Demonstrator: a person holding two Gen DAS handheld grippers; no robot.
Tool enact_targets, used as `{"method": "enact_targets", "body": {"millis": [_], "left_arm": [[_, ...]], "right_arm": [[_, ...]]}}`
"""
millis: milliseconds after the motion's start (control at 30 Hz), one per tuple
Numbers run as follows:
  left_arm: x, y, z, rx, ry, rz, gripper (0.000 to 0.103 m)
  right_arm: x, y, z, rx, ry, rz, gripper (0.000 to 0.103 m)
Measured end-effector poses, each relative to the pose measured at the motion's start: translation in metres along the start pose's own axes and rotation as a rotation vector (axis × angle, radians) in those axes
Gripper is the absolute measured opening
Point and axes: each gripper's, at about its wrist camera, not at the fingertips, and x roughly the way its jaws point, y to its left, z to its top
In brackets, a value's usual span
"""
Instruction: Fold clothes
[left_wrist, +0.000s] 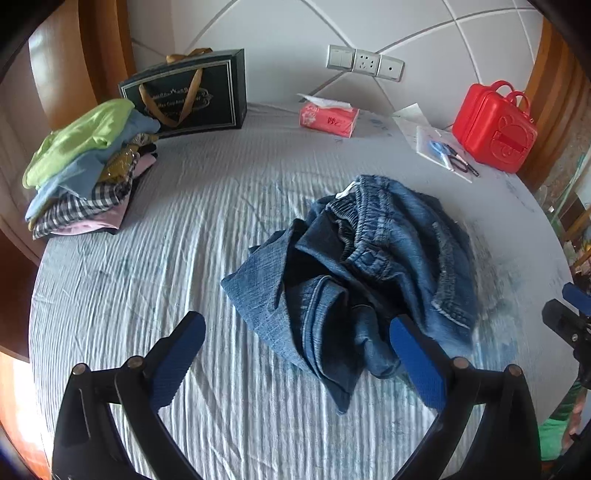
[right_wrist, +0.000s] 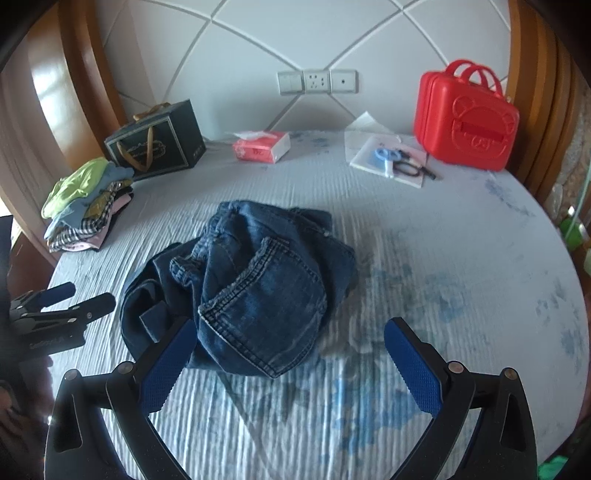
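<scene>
At centre frame in both wrist views, the crumpled jeans (left_wrist: 354, 273) lie heaped on the bed (left_wrist: 147, 258). My left hand-held gripper (left_wrist: 295, 354) and right hand-held gripper (right_wrist: 288, 354) are both spread wide, grasping nothing. In the left view the heap sits ahead and right of centre; in the right view, ahead and left. I judge it lies between both, showing no clear long axis.
</scene>
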Motion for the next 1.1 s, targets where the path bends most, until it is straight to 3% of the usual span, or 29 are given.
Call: {"method": "enact_targets", "body": {"millis": [400,533,633,667,700,767,867,967,1100], "left_arm": [[0.071,-0.004,-0.015,0.021,0.097,-0.042,0.099],[0.096,-0.005,-0.019,0.017,0.175,-0.086,0.061],[0.100,-0.004,-0.019,0.002,0.185,-0.120,0.046],[0.099,-0.005,-0.018,0.008,0.186,-0.121,0.042],[0.098,-0.006,-0.017,0.015,0.186,-0.121,0.034],[0.093,-0.006,-0.013,0.014,0.184,-0.126,0.026],[0.078,-0.003,-0.006,-0.002,0.163,-0.138,0.020],[0.047,0.004,0.005,-0.006,0.100,-0.145,0.019],[0.021,0.012,0.013,0.006,0.060,-0.111,0.017]], "right_arm": [[0.058,0.020,-0.003,-0.072,0.137,-0.017,0.103],[0.089,0.041,-0.009,-0.136,0.186,-0.018,0.103],[0.112,0.051,-0.012,-0.167,0.204,-0.027,0.101],[0.117,0.052,-0.012,-0.172,0.212,-0.037,0.086],[0.122,0.051,-0.011,-0.174,0.218,-0.054,0.054],[0.129,0.045,-0.005,-0.161,0.228,-0.084,0.024],[0.114,0.017,0.011,-0.055,0.191,-0.049,0.017],[0.072,-0.025,0.023,0.067,0.082,-0.050,0.013],[0.023,-0.092,0.019,0.219,-0.010,-0.157,0.013]]}}
